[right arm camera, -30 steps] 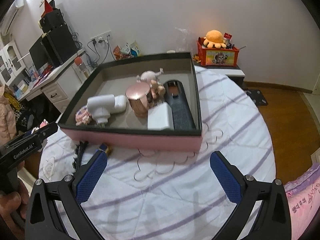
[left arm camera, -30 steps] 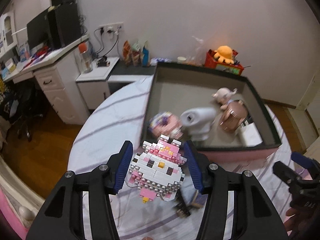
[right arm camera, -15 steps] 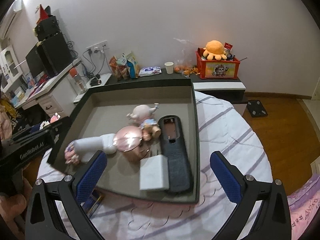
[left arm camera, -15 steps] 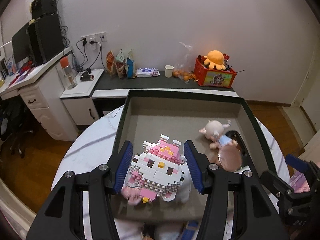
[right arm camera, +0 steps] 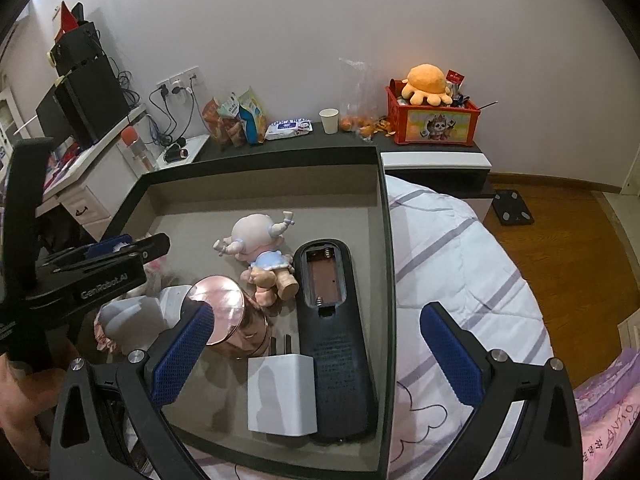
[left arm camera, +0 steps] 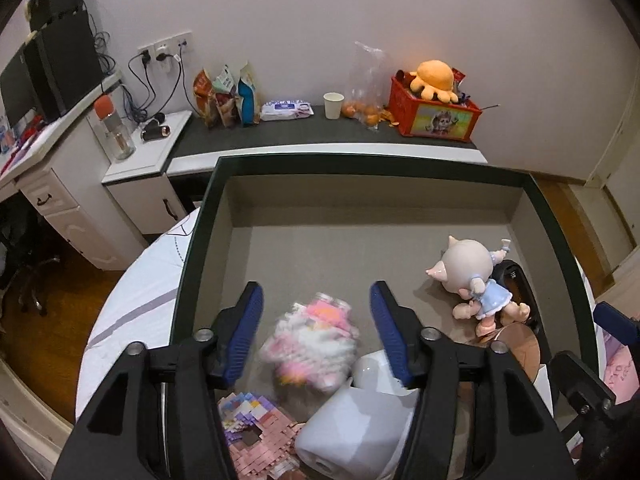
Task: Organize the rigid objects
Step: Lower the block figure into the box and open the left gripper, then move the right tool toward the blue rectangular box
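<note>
Block figure: pink-and-white brick toy (left arm camera: 310, 346), motion-blurred between my left gripper's (left arm camera: 316, 334) spread jaws, touching neither pad, apparently dropping into the tray.
Left gripper: wide, holding nothing, poised above the tray's near-left part.
Right gripper: (right arm camera: 316, 354) wide and empty, hanging over the tray's near edge at 6 o'clock.
Tray: dark-rimmed box (left arm camera: 360, 160) on the striped quilt (right arm camera: 460, 248).
Already inside: pig doll (left arm camera: 474, 280) at 3 o'clock of the blurred toy; copper tin (right arm camera: 224, 316); white charger (right arm camera: 282, 394); black remote (right arm camera: 334, 332) along the right wall, battery bay uncovered; white device (left arm camera: 352, 432) at 5 o'clock; second brick figure (left arm camera: 256, 436) at 7 o'clock.
Progress, my read: most pieces boxed and this one landing; I see nothing loose on the visible quilt, so little remains.
</note>
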Available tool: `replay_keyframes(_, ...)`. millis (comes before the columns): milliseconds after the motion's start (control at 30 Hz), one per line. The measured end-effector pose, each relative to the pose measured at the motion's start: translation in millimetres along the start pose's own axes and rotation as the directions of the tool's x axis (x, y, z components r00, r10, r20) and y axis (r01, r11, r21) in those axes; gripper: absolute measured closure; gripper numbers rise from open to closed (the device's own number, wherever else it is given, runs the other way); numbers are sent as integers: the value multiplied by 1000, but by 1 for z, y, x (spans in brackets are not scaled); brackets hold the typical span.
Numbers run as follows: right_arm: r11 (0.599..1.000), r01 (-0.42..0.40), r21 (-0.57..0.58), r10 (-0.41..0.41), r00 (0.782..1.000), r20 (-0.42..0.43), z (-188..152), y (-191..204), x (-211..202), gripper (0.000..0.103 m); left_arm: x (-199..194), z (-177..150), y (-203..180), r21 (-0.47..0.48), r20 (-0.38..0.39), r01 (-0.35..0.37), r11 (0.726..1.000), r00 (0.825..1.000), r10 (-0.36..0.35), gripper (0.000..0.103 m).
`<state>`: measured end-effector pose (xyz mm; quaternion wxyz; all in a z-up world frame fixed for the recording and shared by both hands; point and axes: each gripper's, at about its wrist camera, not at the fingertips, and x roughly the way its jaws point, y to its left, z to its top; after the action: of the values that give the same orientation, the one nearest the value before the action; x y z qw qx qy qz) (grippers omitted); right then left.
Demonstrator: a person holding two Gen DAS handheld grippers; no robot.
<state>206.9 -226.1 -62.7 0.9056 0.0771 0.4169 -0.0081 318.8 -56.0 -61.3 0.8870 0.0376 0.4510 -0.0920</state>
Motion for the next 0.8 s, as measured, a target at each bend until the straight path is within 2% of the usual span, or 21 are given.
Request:
replay_keyframes(67, 1000, -4, -2, 4, 1000, -5, 0, 2, 1, 0, -1, 0, 2, -12, 1, -2, 1000, 1000, 2, 17)
replay_keyframes(133, 1000, -7, -7, 7, 1000, -5, -1, 5, 0, 0, -7, 0, 4, -20, 18, -4, 1000, 1000, 4, 5)
replay_keyframes(167, 1000, -6, -10, 6, 1000, -3, -2, 6, -2, 0, -10, -1, 4, -22, 24, -11, 1000, 1000, 12, 4)
replay_keyframes(300, 1000, -1, -10, 1, 1000, 14, -4, 8, -14, 0, -25, -6, 7, -28, 37, -19, 999, 999, 20, 0)
replay_keyframes(533, 1000, -2, -14, 3, 998, 56, -15, 16, -47, 0, -74, -20, 12, -42, 122, -49, 998, 991, 53, 0)
replay_keyframes(800, 1000, -8, -2, 8, 995, 103, -34, 24, -88, 0, -127, -55, 25, -72, 165, -48, 996, 984, 59, 0)
